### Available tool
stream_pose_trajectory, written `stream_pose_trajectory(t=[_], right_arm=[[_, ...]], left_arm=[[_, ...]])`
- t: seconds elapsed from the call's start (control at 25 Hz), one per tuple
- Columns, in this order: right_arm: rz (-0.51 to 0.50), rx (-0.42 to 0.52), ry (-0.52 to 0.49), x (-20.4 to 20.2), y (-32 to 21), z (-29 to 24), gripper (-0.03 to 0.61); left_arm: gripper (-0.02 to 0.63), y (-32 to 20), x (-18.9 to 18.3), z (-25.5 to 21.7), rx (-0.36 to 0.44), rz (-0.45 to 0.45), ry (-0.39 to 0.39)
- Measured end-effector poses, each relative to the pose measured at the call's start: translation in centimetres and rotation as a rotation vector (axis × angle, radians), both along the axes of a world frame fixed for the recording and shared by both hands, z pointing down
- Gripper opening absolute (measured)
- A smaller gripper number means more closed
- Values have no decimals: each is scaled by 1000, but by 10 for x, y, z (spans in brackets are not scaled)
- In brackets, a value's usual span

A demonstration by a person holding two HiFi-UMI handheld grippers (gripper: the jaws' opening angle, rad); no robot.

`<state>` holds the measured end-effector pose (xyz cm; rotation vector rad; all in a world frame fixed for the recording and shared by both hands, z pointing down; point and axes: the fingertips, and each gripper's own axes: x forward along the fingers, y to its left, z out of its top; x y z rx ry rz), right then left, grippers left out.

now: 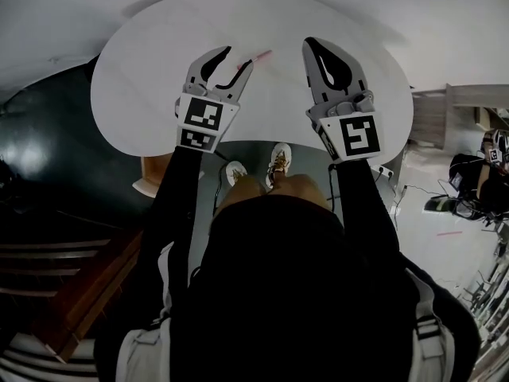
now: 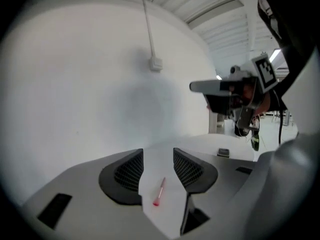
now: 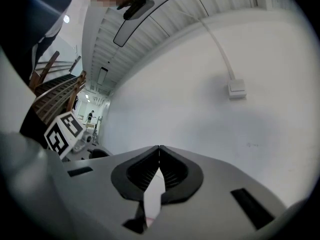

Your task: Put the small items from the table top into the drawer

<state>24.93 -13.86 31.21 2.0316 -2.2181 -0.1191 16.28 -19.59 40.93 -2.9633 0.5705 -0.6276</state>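
Dark sleeves (image 1: 176,205) hold both claws above the white table (image 1: 151,94): the left claw (image 2: 157,156), open and empty, frames a pink pen (image 2: 159,191) lying untouched on the tabletop between its jaws, while the right claw (image 3: 159,149) is closed on nothing.

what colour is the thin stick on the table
Pink, redder at one end. The stick shows best in the left gripper view.
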Motion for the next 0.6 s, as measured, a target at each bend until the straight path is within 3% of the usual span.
stream_pose_trajectory(t=[0.36,0.48,0.6], right_arm=[[25,-44,-17,37,4,23,26],[41,-15,-48,42,2,17,26],[63,-63,-34,51,8,28,26]], left_arm=[[201,-30,17,171,-203,86,-372],[201,-36,18,197,-241,89,-424],[201,-38,20,213,-272,89,-451]])
